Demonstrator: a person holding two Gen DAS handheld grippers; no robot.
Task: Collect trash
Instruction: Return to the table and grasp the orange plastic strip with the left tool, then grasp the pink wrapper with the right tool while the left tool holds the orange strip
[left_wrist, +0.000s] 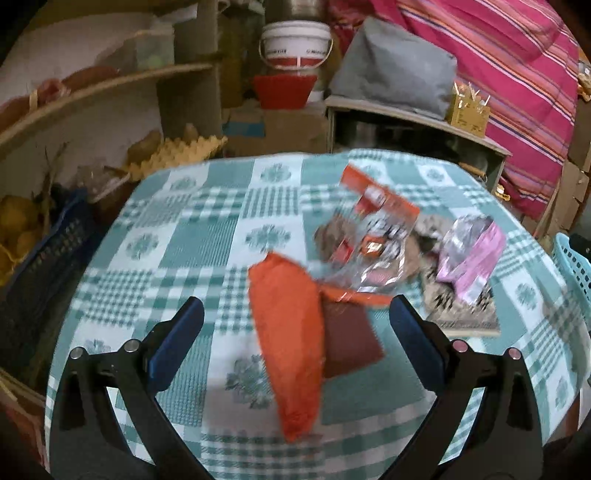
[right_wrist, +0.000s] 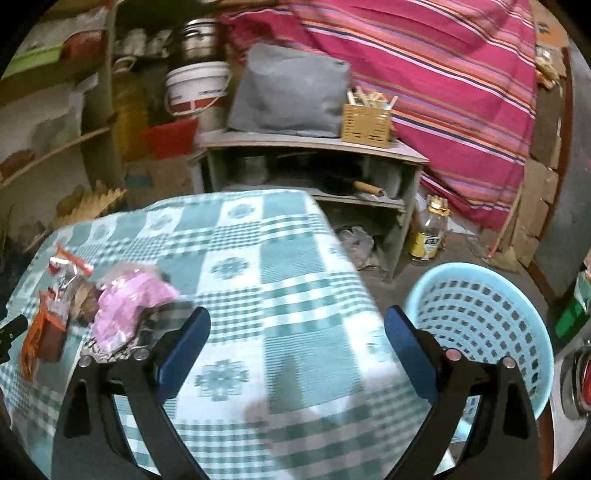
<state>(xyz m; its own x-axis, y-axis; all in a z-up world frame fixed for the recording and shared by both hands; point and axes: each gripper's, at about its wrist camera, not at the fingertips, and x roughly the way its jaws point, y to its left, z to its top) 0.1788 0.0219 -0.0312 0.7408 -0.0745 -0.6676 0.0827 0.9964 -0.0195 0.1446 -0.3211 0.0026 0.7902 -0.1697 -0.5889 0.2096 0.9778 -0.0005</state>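
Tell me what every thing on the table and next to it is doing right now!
left gripper: open, holding nothing
right gripper: open, holding nothing
orange wrapper: lying flat on the tablecloth
clear snack bag: crumpled, on the table
pink wrapper: crumpled, on the table
blue basket: upright beside the table, looks empty

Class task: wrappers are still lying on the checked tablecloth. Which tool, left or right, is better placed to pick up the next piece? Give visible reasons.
Left. The left tool is open directly over the orange wrapper. The right tool, also open, faces bare tablecloth beside the blue basket.
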